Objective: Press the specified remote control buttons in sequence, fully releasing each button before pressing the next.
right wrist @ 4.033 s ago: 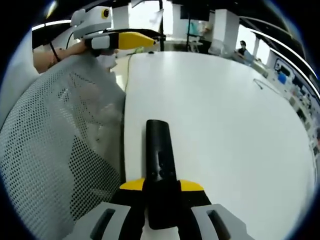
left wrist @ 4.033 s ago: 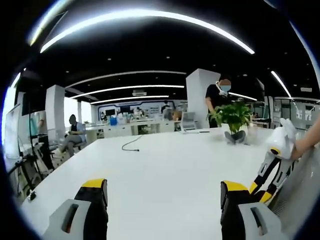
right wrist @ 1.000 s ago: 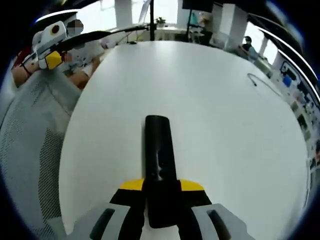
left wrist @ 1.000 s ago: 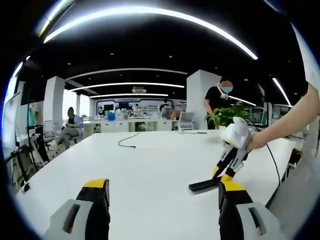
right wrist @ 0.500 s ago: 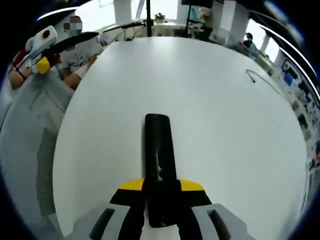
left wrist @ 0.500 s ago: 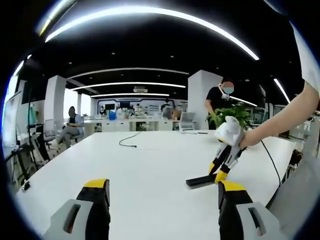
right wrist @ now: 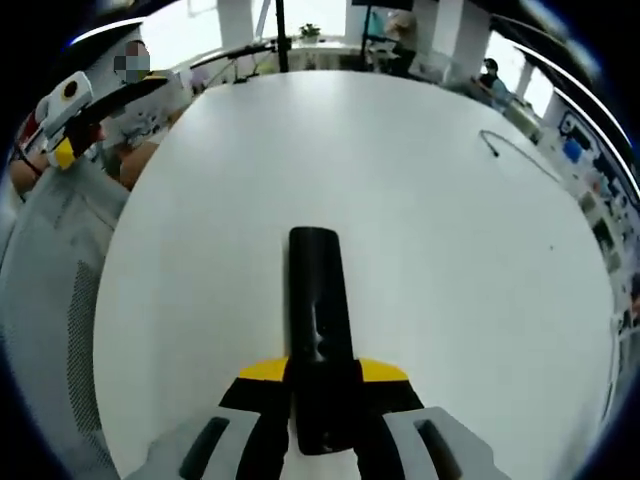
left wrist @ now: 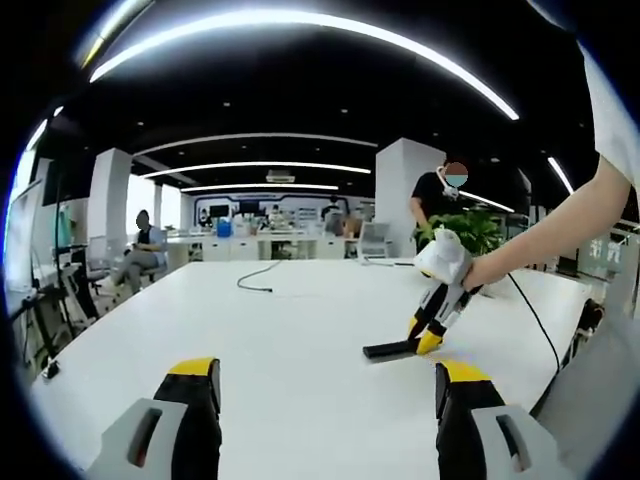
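Right hand-held gripper [right wrist: 320, 385]: jaws clenched on the near end of the black remote control [right wrist: 318, 310], which sticks straight forward along the jaws, over the white bench [right wrist: 450, 250]. Buttons on its top face too blurred to make out.

In the left gripper view the same right hand-held gripper [left wrist: 425, 335] comes in from the right, angled downward, with a bare forearm [left wrist: 545, 235] reaching in from the upper right behind it. The remote control [left wrist: 390, 348] lies nearly level and low over the bench [left wrist: 300, 340]; whether it touches the surface cannot be told.

Left hand-held gripper [left wrist: 325, 400]: released, its two yellow-tipped jaws wide apart with nothing between them, held level above the bench and pointing across it.

On the far side of the bench: a dark cable [left wrist: 255, 280] and a potted plant [left wrist: 470, 228].
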Motion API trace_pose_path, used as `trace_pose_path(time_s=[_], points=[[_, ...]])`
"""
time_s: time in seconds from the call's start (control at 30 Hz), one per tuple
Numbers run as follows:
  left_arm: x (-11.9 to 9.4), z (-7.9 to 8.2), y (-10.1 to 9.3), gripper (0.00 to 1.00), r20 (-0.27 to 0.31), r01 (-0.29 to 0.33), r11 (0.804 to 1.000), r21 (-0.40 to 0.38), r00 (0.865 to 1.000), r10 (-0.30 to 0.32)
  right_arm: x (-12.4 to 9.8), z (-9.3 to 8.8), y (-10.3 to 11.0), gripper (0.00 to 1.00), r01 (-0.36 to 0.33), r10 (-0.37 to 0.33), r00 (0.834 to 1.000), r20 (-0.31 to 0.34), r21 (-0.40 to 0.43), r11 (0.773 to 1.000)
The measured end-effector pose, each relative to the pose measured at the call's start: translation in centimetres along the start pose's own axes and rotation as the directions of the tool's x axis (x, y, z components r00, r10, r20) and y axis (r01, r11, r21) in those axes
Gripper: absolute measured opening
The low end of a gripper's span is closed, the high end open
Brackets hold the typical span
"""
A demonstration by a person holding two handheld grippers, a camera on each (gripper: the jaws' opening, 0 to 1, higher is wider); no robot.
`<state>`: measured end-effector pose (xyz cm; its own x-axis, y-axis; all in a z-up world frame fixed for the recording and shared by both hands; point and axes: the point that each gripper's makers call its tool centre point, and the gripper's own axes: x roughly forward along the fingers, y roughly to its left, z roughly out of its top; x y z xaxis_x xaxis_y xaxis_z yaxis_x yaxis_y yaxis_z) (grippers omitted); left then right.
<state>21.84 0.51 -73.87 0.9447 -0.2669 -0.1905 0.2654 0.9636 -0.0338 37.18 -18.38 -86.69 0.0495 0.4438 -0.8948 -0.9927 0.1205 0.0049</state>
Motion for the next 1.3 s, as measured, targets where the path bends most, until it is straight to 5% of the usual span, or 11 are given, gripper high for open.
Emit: trace_pose_path(time_s=[0.63,0.7,0.77,0.87,0.97,1.1,1.3], points=[[0.1,-0.3,-0.1,0.91,-0.019,0.005,1.0,-0.003,1.0,-0.005,0.2,0.2,-2.3,0.21,0.013,-0.013,1.0,0.009,0.025,1.0],[0.1,-0.3,0.0,0.91,-0.018,0.002,1.0,-0.005,1.0,-0.002,0.2,0.3,-2.2,0.22,0.011,-0.011,1.0,0.015,-0.027,1.0],[0.2,-0.4,-0.1,0.91,-0.021,0.008,1.0,-0.008,1.0,-0.008,0.1,0.3,-2.2,0.22,0.013,-0.014,0.999,0.032,0.028,1.0],[0.2,-0.5,-0.3,0.91,-0.028,0.015,1.0,0.0,0.999,-0.015,0.1,0.7,-1.8,0.29,-0.004,-0.003,0.997,0.077,0.1,0.995],[0.2,-0.5,-0.2,0.91,-0.026,0.012,1.0,-0.002,1.0,-0.012,0.3,0.9,-2.0,0.51,0.024,-0.044,0.993,0.112,0.176,0.984],[0.2,-0.5,-0.3,0.91,-0.028,0.013,1.0,-0.001,1.0,-0.013,-0.1,2.0,-2.2,0.63,0.024,-0.104,0.965,0.239,0.315,0.949],[0.2,-0.5,-0.3,0.91,-0.032,0.018,1.0,-0.001,0.999,-0.018,-2.3,3.6,-3.4,0.84,0.04,-0.256,0.878,0.405,0.471,0.881]])
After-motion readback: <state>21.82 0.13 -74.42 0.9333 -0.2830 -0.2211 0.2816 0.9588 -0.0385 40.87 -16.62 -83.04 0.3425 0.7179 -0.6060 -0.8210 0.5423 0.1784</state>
